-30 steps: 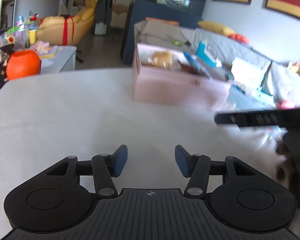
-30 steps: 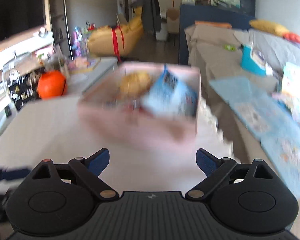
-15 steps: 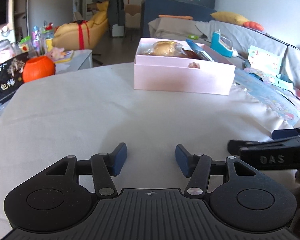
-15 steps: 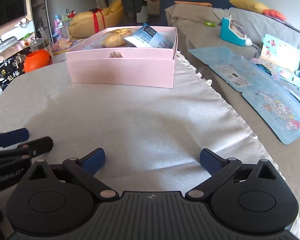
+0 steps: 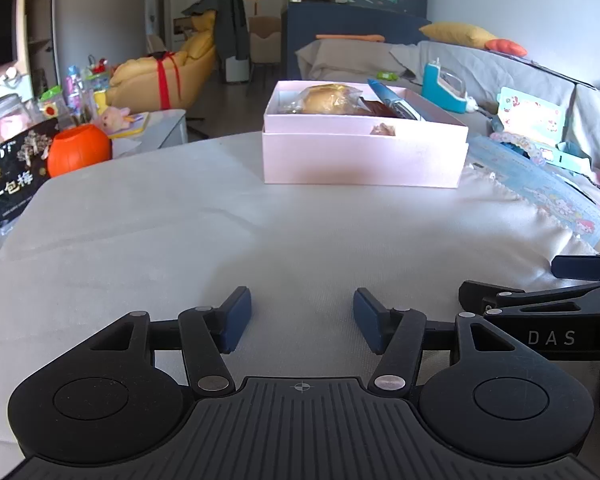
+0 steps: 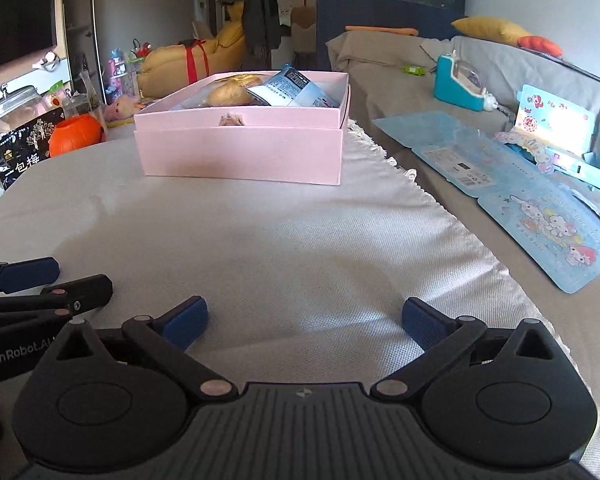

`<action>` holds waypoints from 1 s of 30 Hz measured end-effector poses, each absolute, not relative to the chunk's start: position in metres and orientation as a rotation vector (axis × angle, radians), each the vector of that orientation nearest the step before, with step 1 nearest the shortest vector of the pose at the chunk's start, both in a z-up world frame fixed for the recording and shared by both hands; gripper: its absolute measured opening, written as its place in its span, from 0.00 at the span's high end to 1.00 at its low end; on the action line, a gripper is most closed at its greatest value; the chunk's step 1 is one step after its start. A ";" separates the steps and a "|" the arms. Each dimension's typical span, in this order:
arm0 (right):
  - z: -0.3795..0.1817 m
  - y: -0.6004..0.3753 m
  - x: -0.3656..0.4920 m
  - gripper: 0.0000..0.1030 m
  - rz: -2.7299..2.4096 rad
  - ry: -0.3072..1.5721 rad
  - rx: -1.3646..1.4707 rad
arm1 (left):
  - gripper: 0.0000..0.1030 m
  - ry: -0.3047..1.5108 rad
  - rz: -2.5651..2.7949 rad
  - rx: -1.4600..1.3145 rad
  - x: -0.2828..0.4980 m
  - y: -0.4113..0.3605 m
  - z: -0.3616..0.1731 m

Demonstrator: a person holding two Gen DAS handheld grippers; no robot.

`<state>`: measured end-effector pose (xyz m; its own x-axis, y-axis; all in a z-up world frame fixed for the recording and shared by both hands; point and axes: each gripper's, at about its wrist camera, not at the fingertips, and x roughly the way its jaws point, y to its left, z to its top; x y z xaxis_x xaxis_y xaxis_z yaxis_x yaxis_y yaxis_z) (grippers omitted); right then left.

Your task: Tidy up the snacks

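A pink box [image 5: 360,156] stands at the far side of the white-clothed table [image 5: 180,248]; it also shows in the right wrist view [image 6: 240,152]. Inside lie a wrapped bun [image 5: 330,98], a blue snack packet [image 6: 290,88] and a brown packet [image 5: 376,108]. My left gripper [image 5: 302,320] is open and empty, low over the near part of the table. My right gripper [image 6: 304,322] is open wide and empty, beside it on the right. Each gripper shows at the edge of the other's view.
An orange pumpkin pot [image 5: 78,152] and a black snack bag [image 5: 10,180] sit beyond the table's left edge. A grey sofa [image 6: 500,80] with a blue cartoon card [image 6: 540,208] and a teal toy [image 6: 460,80] runs along the right.
Both grippers have pulled back from the pink box toward the near side of the table and settled low and level. Both stay open and empty.
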<state>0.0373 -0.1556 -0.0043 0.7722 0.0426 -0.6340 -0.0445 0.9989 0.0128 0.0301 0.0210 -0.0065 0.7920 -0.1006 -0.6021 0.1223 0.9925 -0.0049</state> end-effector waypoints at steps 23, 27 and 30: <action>-0.005 -0.155 0.038 0.00 0.047 0.687 -0.003 | 0.40 0.645 -0.114 0.047 0.029 0.022 -0.006; -0.004 -0.155 0.038 0.00 0.047 0.687 -0.003 | 0.40 0.645 -0.114 0.046 0.029 0.021 -0.006; -0.005 -0.155 0.038 0.00 0.047 0.687 -0.003 | 0.40 0.645 -0.114 0.046 0.029 0.021 -0.006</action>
<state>0.0375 -0.1550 -0.0046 0.7721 0.0427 -0.6341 -0.0445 0.9989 0.0130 0.0293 0.0212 -0.0059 0.7930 -0.0920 -0.6022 0.1207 0.9927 0.0073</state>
